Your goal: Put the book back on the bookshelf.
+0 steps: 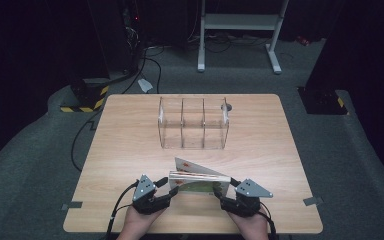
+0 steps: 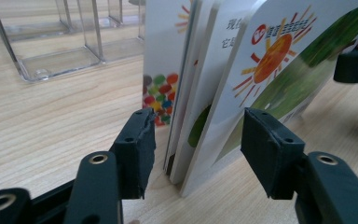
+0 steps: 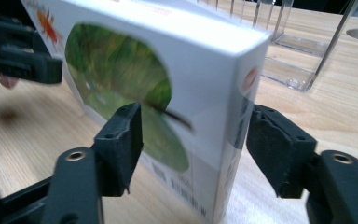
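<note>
Partial Chinese print on book (image 2: 223,37)

A light wood-grain surface (image 1: 130,150) with rounded corners stands on grey carpet (image 1: 360,165), with strips of grey tape (image 1: 312,201) on the floor by its near corners. Beyond it the room falls into near-black darkness, where a white metal frame (image 1: 240,22) with a low shelf stands on two feet, and black cables (image 1: 152,62) trail across the carpet from dark equipment at the left. Black bases edged with yellow-and-black hazard stripes (image 1: 87,97) sit on the floor at the far left and far right.
</note>
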